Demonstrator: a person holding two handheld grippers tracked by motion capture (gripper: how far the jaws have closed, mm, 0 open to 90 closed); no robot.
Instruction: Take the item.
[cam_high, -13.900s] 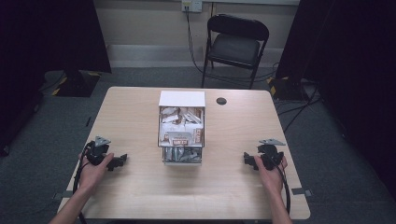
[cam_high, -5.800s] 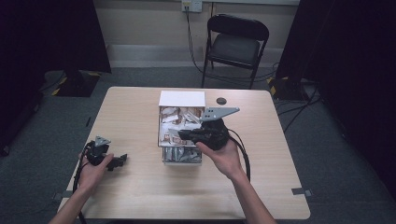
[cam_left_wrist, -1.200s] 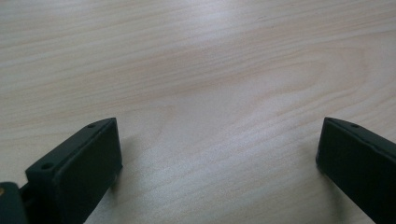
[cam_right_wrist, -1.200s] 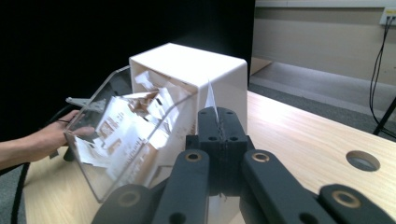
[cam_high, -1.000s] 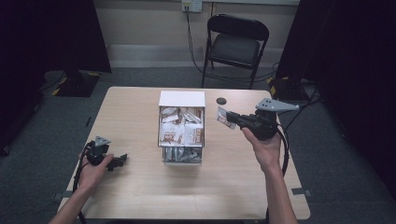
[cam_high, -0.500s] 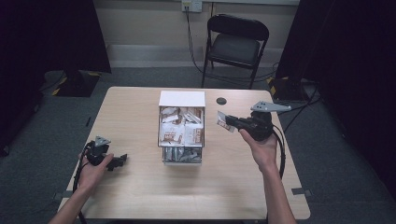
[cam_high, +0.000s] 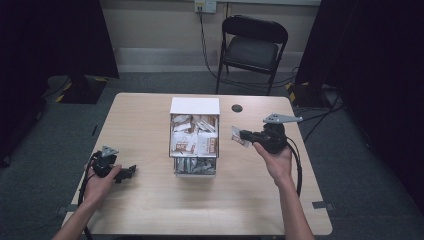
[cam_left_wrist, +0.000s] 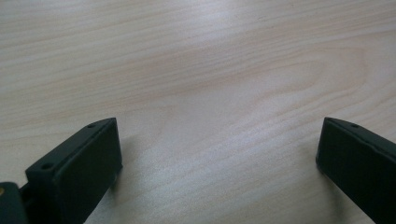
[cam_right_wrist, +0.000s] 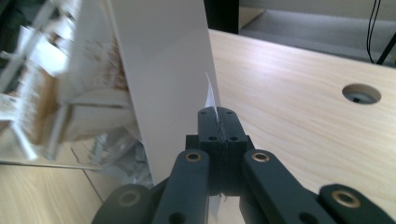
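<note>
Dark curtains and a grey carpet surround my workspace, with a black folding chair (cam_high: 254, 47) at the far side behind the pale wooden table (cam_high: 150, 210). From the high view, a white box (cam_high: 194, 135) sits mid-table, its open face packed with small packets, and a round cable hole (cam_high: 237, 108) lies just to its far right. My left gripper (cam_high: 127, 172) rests on the table at the near left, well apart from the box. My right gripper (cam_high: 243, 136) hangs above the table to the right of the box, pointing left towards it, and it pinches a small packet (cam_high: 237, 135) at its tip.

Through the left gripper view, I see the two black jaws spread wide, with bare wood grain between them.

Through the right gripper view, the jaws are pressed together on the thin white edge of the packet (cam_right_wrist: 209, 95), which sticks up past them. Just beyond stands the white side wall of the box (cam_right_wrist: 163, 70), and the cable hole (cam_right_wrist: 361, 94) shows at the right.
</note>
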